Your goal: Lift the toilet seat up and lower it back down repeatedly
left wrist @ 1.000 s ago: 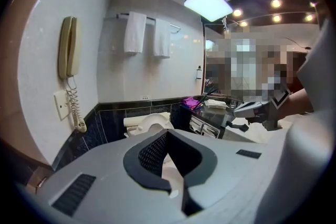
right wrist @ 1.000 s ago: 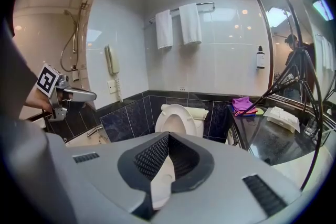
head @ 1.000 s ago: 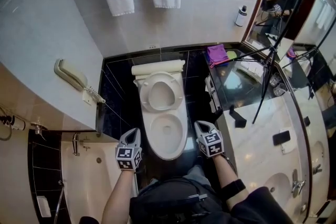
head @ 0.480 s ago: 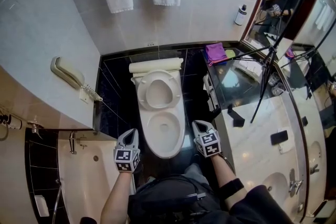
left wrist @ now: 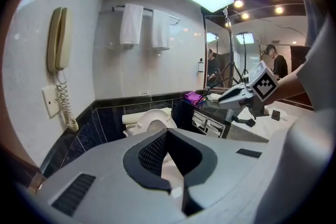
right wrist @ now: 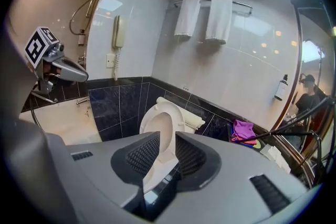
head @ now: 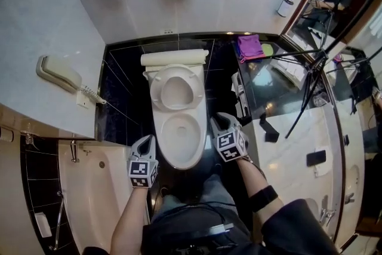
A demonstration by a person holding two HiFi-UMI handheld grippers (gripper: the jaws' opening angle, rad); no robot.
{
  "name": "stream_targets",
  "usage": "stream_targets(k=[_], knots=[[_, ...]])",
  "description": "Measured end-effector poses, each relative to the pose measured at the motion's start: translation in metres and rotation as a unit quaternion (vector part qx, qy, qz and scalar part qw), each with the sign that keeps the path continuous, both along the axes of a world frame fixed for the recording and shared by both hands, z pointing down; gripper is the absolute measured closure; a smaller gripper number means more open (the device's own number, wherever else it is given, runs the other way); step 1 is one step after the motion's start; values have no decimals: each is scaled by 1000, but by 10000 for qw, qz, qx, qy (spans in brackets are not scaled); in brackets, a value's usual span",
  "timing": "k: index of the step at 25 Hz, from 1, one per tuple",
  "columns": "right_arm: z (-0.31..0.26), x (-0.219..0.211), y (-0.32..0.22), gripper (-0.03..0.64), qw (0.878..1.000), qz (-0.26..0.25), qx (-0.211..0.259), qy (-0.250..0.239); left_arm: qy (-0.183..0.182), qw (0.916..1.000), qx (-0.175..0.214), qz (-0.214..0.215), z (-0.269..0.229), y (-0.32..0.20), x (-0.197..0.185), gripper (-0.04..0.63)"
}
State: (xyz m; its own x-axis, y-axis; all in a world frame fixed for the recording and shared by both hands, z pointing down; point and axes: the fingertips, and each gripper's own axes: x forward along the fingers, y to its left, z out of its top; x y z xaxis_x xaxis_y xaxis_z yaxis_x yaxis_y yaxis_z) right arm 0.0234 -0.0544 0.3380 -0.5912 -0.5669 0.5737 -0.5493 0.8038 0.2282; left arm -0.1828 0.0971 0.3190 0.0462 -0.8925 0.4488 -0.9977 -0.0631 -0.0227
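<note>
- The bathtub (head: 89, 188) on my far left holds nothing that I can see except its drain.
- My left gripper (head: 147, 141) hangs off the left front of the toilet bowl (head: 162, 143), clenched on nothing. I judge it is kept clear so the seat can swing freely.
- The toilet seat (head: 156, 91) stands raised and leans back toward the wall. The bowl is therefore uncovered, and I cannot tell whether there is water in it.
- My right gripper (head: 218, 120) sits just beside the bowl's right rim and points at the raised seat. Its jaws have just been opening and now stand apart, gripping nothing. The seat lines up beyond the gap, so I judge I am readying to take its edge and lower it.
- A purple cloth (head: 249, 46) lies on the dark counter at right, out of the way.
</note>
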Motion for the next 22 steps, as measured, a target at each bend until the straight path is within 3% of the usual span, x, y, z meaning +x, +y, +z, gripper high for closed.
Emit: stream_targets(k=[2,5,15,22], knots=[[10,-10,-21,451,9998,-159,14,123,-60,10000,-31,-3,7,-16,4,595],[26,-28,-51,404,9991,-360,33,200,-83,9999,-91,5,15,-37,12,595],[95,-90,-159,388,9933,-877,458,596,-203,9996,-157,-76,67,-117,13,595],[145,-130,-218,390,9932,-783,519,689,-209,9993,-266,-169,118,-167,3,595]])
